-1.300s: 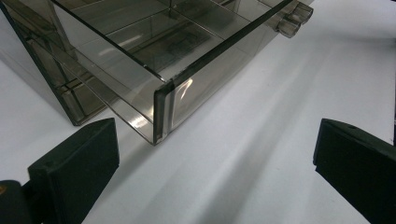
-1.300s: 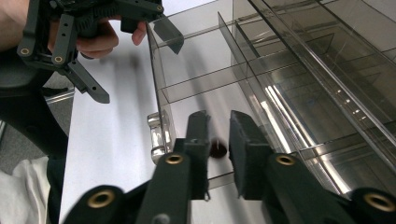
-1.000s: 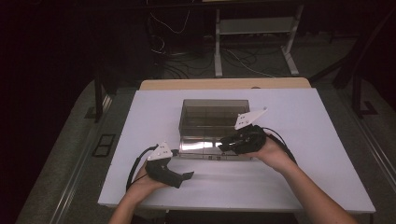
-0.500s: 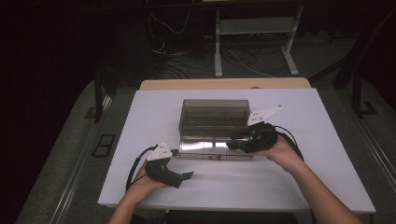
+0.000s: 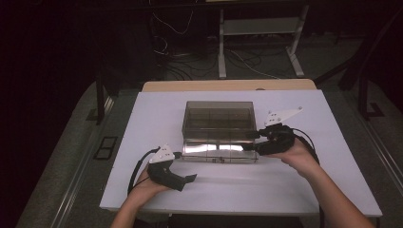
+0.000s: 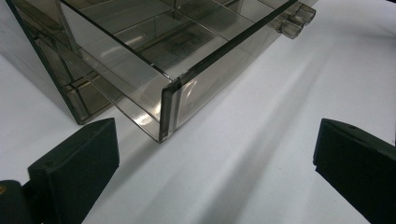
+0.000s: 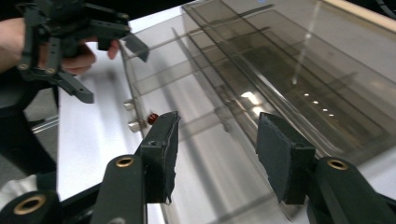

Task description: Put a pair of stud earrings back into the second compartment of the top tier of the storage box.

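The white tabletop (image 5: 294, 190) carries a smoky clear plastic drawer box (image 5: 217, 115) near its middle, with one drawer (image 5: 219, 151) pulled out toward the person and divided into compartments that look empty. Compared with a second ago, the right hand-held gripper (image 5: 251, 141) has slid away from the drawer's front toward the box's right end, and its jaws have just been opening; in the right gripper view the two black pads (image 7: 164, 147) stand partly apart with nothing pinched between them, the drawer's side wall lying just beyond. That suggests the pull on the drawer is finished and the grip has been let go, so the drawer is probably as far out as intended. The left hand-held gripper (image 5: 191, 177) rests low on the tabletop near the drawer's left front corner (image 6: 167, 109), jaws wide apart, empty, close to the corner but not touching it
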Demonstrator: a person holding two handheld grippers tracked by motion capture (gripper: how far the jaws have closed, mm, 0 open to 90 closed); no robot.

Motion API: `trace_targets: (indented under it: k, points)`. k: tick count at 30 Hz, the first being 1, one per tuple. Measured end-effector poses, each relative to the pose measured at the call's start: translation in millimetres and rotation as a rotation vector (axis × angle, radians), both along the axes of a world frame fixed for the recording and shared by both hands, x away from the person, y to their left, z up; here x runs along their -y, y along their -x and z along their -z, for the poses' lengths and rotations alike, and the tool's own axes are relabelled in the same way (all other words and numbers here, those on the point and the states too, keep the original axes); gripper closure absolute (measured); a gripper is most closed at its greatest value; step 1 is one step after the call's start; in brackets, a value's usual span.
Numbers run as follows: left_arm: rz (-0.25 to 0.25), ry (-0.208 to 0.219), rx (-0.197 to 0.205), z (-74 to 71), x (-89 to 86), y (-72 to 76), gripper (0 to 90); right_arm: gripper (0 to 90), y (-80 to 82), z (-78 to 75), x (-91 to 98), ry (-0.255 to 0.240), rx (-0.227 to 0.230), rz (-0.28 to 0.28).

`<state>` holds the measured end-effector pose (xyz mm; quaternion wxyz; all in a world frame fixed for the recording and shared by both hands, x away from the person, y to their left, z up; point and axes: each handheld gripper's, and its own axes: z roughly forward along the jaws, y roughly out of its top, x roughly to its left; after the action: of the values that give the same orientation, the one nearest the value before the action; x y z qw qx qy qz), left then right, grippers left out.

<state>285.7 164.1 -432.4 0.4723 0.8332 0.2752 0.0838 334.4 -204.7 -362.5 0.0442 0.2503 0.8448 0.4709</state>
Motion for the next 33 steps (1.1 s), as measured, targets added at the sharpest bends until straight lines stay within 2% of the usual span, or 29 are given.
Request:
trace_targets:
  k: [1, 7, 13, 19, 33]
  points:
    - [0.0, 0.0, 0.0, 0.0, 0.2, 0.1, 0.0, 47.8, 1.1, 0.0, 3.3, 0.003, 0.012, 0.013]
    - [0.001, -0.002, -0.001, 0.2, 0.9, 0.3, 0.0, 45.6, 5.5, -1.1, 17.2, 0.003, 0.014, 0.044]
    - [-0.001, -0.001, -0.005, 0.3, 1.1, 0.6, 0.0, 41.9, 8.3, 1.4, 29.6, 0.008, 0.036, 0.084]
    - [-0.001, 0.0, -0.006, 0.3, 1.0, 0.6, 0.0, 38.3, 9.9, 2.4, 37.4, 0.017, 0.035, 0.124]
    - [-0.003, 0.0, -0.002, -0.3, -0.1, 0.5, 0.0, 33.8, 16.5, 13.1, 59.7, 0.066, 0.035, 0.176]
